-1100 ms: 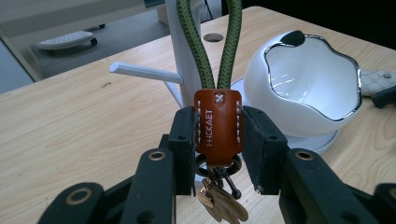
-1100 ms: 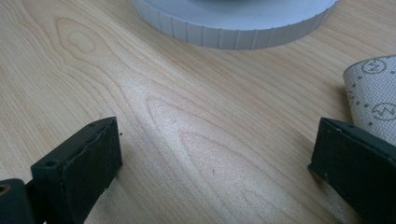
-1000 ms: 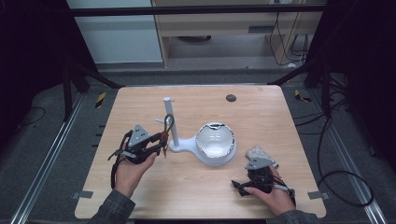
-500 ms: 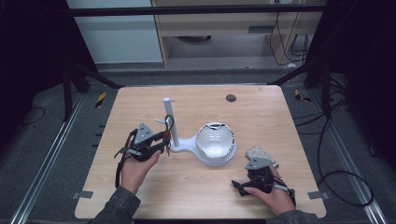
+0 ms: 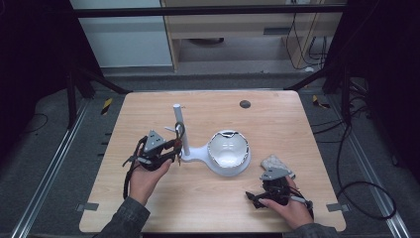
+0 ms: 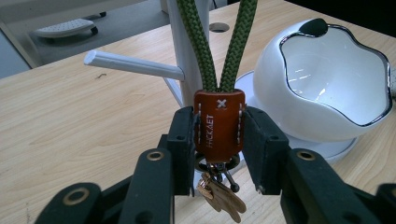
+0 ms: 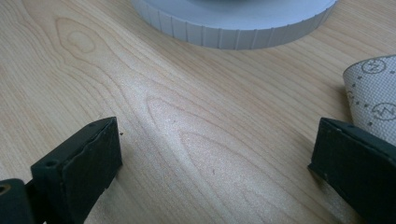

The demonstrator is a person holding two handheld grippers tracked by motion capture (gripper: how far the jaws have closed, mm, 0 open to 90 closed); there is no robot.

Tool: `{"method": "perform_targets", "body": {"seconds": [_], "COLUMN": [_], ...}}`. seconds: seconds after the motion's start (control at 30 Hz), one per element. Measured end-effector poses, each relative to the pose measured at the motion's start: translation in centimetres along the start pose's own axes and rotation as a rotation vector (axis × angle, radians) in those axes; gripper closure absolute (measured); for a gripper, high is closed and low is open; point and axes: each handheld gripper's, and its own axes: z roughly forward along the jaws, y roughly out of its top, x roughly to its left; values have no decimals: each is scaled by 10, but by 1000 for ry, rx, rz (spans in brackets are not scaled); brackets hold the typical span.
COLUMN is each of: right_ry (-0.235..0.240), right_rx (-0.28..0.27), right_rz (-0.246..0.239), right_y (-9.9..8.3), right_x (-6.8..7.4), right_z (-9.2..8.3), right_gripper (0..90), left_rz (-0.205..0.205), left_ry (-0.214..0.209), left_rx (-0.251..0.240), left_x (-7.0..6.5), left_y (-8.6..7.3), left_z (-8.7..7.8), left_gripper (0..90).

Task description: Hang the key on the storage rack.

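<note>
With its jaws clamped on the brown leather tab (image 6: 219,125) of a key lanyard, the left gripper (image 5: 166,151) holds the green cord loop (image 6: 223,44) up by the white stand (image 5: 179,130) w/ side peg (image 6: 135,65), left of the white bowl (image 5: 228,151). Step looks like hanging; next needs the loop lifted over the peg. Keys (image 6: 222,193) dangle below. Right gripper (image 5: 257,197), jaws wide, rests near-right on the table (image 7: 187,116).
</note>
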Motion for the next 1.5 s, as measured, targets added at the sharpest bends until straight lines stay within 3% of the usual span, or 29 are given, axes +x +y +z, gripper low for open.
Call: {"method": "perform_targets", "body": {"seconds": [0.17,0.33,0.47,0.6,0.7,0.77,0.87,0.97,1.07,1.27,1.5], "right_ry": [-3,-7,7,-20,-35,-58,-80,-89,-100,-136,-139], "right_rx": [3,2,18,-7,3,40,82,107,138,211,287], "right_rz": [5,9,-2,-15,-16,-25,-13,-15,-1,32,73], "right_y": [0,0,4,14,23,29,36,41,43,38,35], "right_x": [0,1,1,0,-3,-6,-12,-19,-26,-39,-57], "right_z": [0,-1,-5,-16,-26,-32,-43,-54,-63,-75,-80], "right_gripper": [16,19,81,76,74,69,65,54,67,83,110], "left_rz": [-6,-15,-25,-42,-35,-26,-31,-25,-18,-43,-40], "left_ry": [8,13,6,-21,-27,-33,-12,-17,8,41,40], "left_rx": [0,32,53,95,116,152,165,183,213,231,256], "left_x": [0,1,2,6,8,11,12,15,20,29,31], "left_y": [-4,-17,-31,-45,-53,-57,-65,-72,-76,-84,-88], "left_z": [0,0,1,5,9,12,12,12,12,13,16], "left_gripper": [505,348,228,125,108,83,77,63,63,64,64]}}
